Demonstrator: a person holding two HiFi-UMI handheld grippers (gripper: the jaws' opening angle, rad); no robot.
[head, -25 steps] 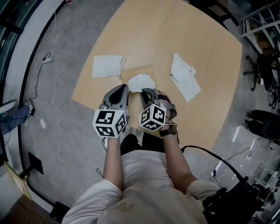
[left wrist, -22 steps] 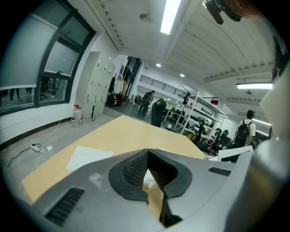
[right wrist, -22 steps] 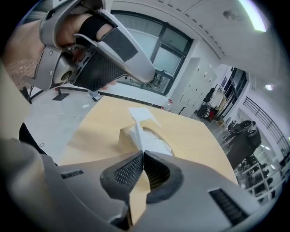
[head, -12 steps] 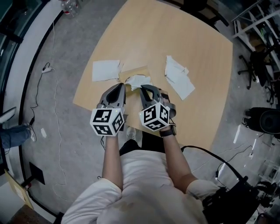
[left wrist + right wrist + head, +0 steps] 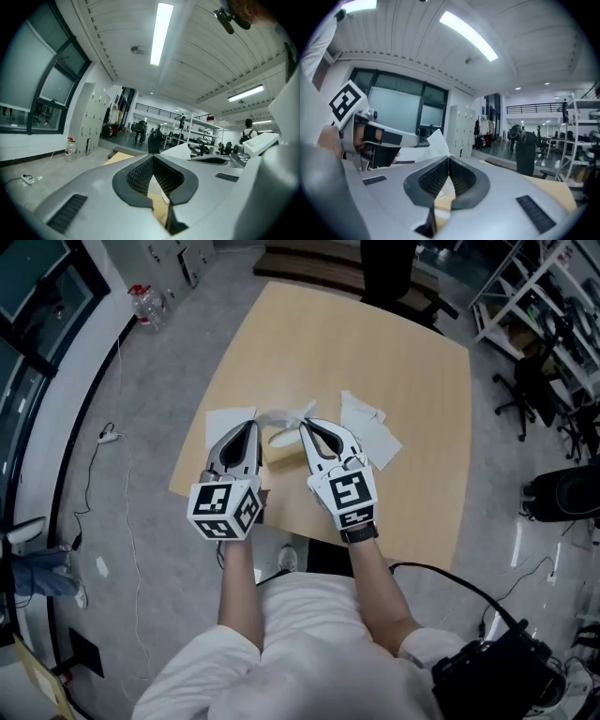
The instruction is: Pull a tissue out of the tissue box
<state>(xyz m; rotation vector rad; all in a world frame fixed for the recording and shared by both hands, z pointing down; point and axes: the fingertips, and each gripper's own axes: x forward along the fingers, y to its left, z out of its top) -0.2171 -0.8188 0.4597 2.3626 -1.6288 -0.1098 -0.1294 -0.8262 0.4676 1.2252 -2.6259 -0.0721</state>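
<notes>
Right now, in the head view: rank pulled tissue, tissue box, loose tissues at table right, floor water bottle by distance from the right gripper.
1. pulled tissue: pinched in the shut jaws of the right gripper.
2. tissue box: just left of it, lower.
3. loose tissues: on the table, to its right.
4. water bottle: on the floor, far upper left.

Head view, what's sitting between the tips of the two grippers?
A white tissue, and the tan tissue box nearer the person; the head view shows both.
</notes>
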